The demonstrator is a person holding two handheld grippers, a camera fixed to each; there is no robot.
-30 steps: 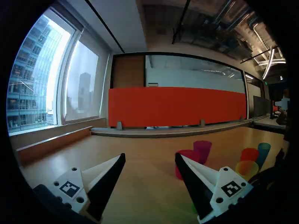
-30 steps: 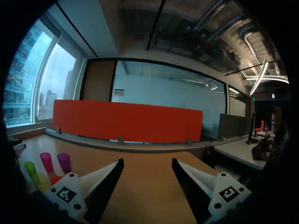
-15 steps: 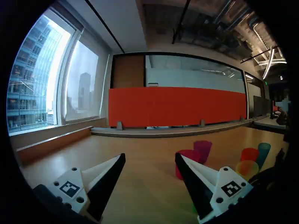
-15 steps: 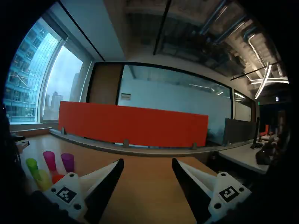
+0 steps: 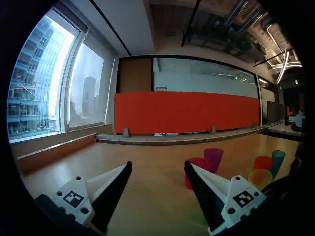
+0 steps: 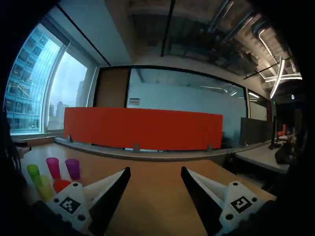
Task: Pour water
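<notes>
Orange partition (image 5: 185,112) beside tall windows (image 5: 37,86)

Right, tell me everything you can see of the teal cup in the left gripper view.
The teal cup looks like translucent plastic, tall and slightly tapered, rim up. It stands upright on the wooden table at the far right, just behind an orange cup that hides its lower left side; whether the two touch cannot be told. Any contents cannot be made out.

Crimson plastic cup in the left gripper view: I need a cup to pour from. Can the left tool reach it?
Probably yes: the left tool is open and the crimson plastic cup stands close ahead, slightly off-centre, with bare wooden table between.
</notes>
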